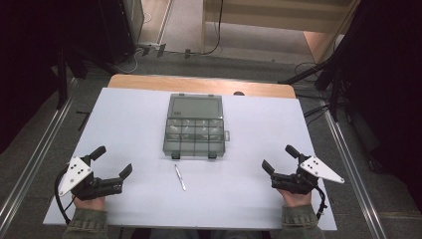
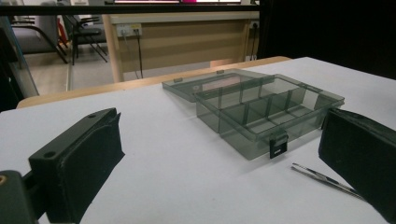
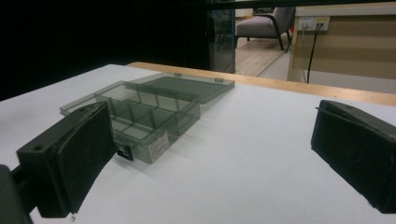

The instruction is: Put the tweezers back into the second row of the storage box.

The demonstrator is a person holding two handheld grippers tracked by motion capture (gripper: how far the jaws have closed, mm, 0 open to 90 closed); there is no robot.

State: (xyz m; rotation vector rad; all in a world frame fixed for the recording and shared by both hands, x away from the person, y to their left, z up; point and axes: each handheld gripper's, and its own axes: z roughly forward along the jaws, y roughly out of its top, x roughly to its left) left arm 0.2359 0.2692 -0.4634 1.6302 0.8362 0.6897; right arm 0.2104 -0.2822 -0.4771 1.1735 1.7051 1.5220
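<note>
A smoky clear plastic organiser box (image 1: pixel 194 132) lies in the middle of the white table with its lid folded open toward the far side. Its compartments (image 2: pixel 266 109) look divided into several cells (image 3: pixel 140 112). Metal tweezers (image 1: pixel 179 177) lie on the table just in front of the box, and their tips (image 2: pixel 322 178) show beside my left gripper's right jaw. My left gripper (image 1: pixel 113 162) rests at the near left, open and holding nothing. My right gripper (image 1: pixel 280 158) rests at the near right, jaws wide apart (image 3: pixel 210 154), also holding nothing.
The white sheet (image 1: pixel 124 129) covers a wooden table whose far edge (image 1: pixel 199 84) shows bare. Metal rails (image 1: pixel 30 159) run along both sides. Beyond are cables on the floor, a wooden desk and chairs (image 2: pixel 70 32).
</note>
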